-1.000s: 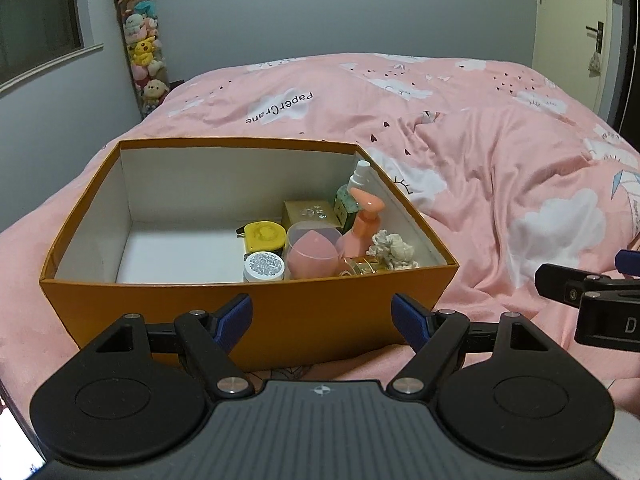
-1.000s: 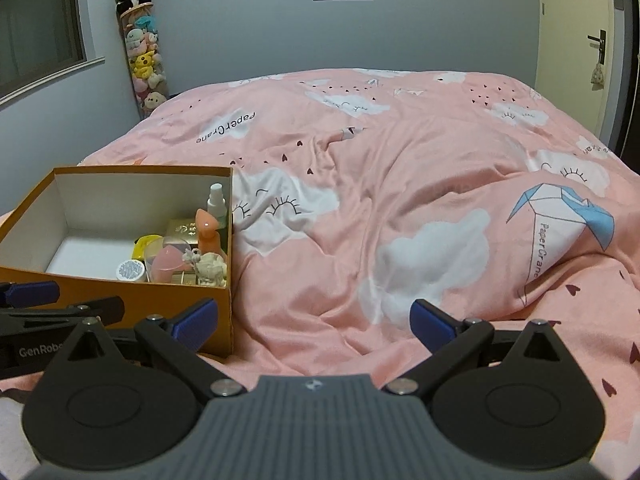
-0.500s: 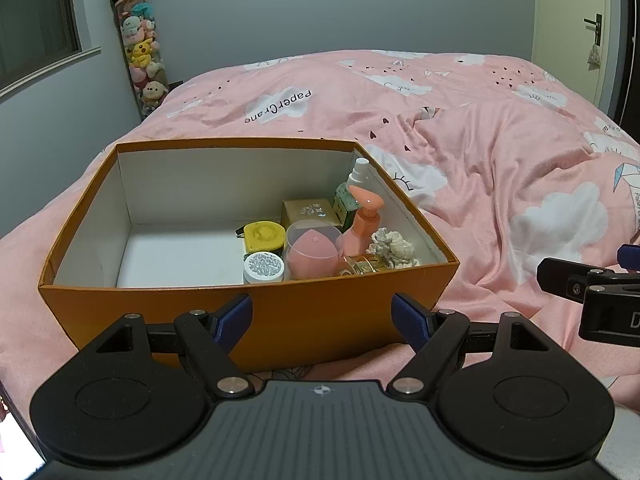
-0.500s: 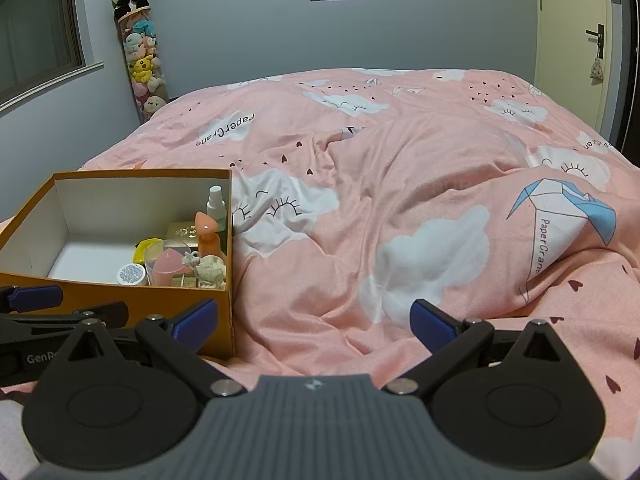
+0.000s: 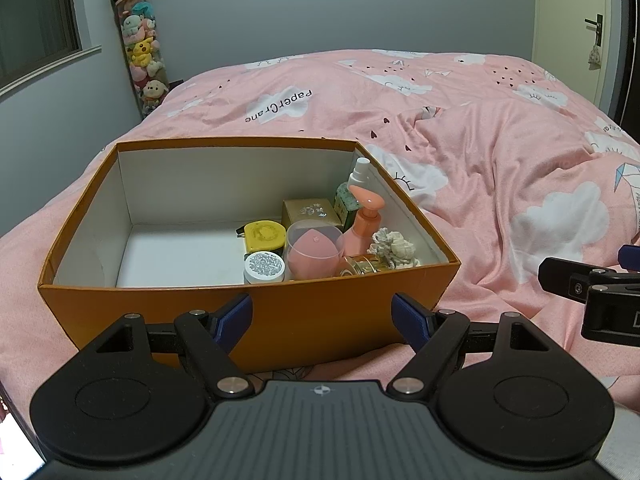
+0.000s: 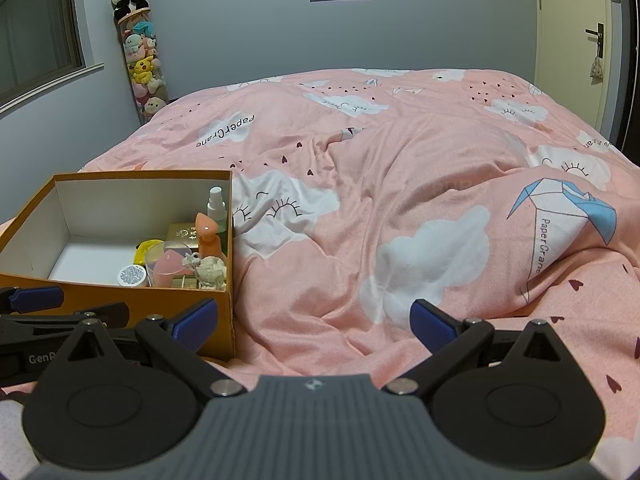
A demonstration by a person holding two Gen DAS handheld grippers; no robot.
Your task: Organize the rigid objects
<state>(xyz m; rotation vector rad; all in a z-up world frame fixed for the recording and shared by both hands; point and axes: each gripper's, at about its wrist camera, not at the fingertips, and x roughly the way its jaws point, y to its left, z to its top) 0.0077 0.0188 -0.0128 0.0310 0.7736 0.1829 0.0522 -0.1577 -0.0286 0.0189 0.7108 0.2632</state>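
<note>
Rigid objects already fill the right half of the orange box [image 5: 248,316] in the left wrist view: a yellow tape measure [image 5: 264,235], a small round jar [image 5: 264,267], a pink sponge in its clear case [image 5: 314,250], a peach pump bottle [image 5: 366,216] and a gold carton [image 5: 310,212], while the left gripper [image 5: 322,312] hangs just before the box's near wall, jaws wide and empty. From the right wrist view, the right gripper [image 6: 314,320] hovers over the pink bed [image 6: 400,208] beside the box, jaws wide and empty, and no loose item shows on the quilt. Packing looks finished or nearly so; the next move calls for finding any stray item or withdrawing.
</note>
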